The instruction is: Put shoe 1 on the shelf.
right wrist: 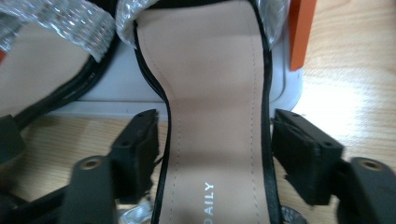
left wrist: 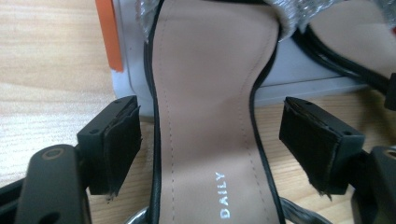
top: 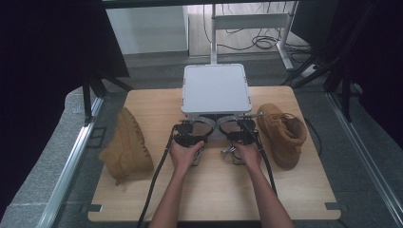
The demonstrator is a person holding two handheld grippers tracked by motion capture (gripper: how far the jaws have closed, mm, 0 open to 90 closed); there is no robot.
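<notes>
Sandals sit side by side at the centre of the high view, toes pointing up the frame toward a grey box on the wooden table. We hold the left gripper over the left sandal and the right gripper over the right sandal.

In the left gripper view, the jaws stand wide on either side of the left sandal's tan insole, their pads clear of its black edges, gripping nothing. The right gripper view shows the same: jaws spread wide, straddling the insole of the right sandal without pressing it. Glittering silver straps lie near the grey box.

We judge the pair is lined up against the box edge for neat placement. A tan boot lies at left, another stands at right.
</notes>
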